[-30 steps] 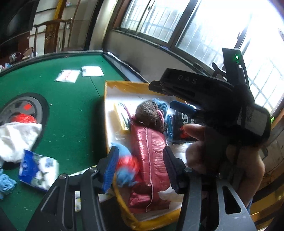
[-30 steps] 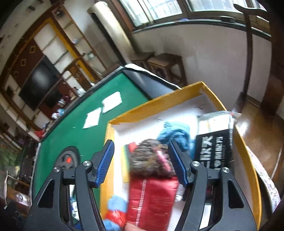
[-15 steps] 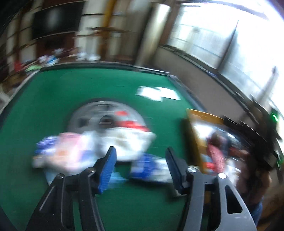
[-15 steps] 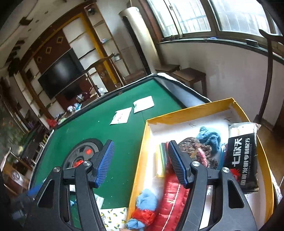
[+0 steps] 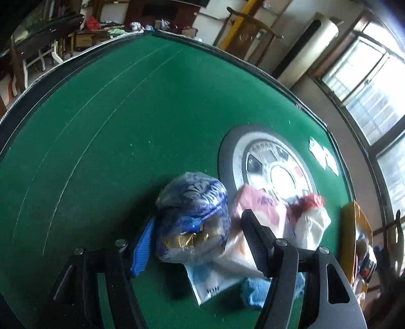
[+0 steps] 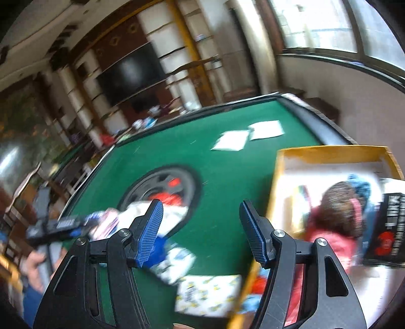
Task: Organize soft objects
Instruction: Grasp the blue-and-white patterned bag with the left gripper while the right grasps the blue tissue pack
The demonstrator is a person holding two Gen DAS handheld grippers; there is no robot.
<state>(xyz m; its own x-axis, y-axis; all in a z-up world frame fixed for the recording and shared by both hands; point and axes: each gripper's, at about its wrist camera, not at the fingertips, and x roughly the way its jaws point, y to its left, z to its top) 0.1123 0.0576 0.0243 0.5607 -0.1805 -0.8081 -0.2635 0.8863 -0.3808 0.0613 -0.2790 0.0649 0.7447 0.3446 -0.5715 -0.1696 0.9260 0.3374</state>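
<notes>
Left claw (image 5: 195, 243) jaws just widened, straddling the blue-patterned plastic bag (image 5: 193, 215) on the tabletop (image 5: 114, 126), ungripped; right claw (image 6: 200, 232) open, empty, clear of the yellow box (image 6: 329, 154).

A green felt surface (image 5: 121, 121) with a dark padded rim fills most of both views. A round silver and black hub (image 5: 273, 169) sits in its middle. Two white paper sheets (image 6: 249, 135) lie near its far edge. Behind stand a dark television (image 6: 131, 73) among wooden shelves, a wooden chair (image 5: 253, 22) and tall bright windows (image 5: 374, 83).
</notes>
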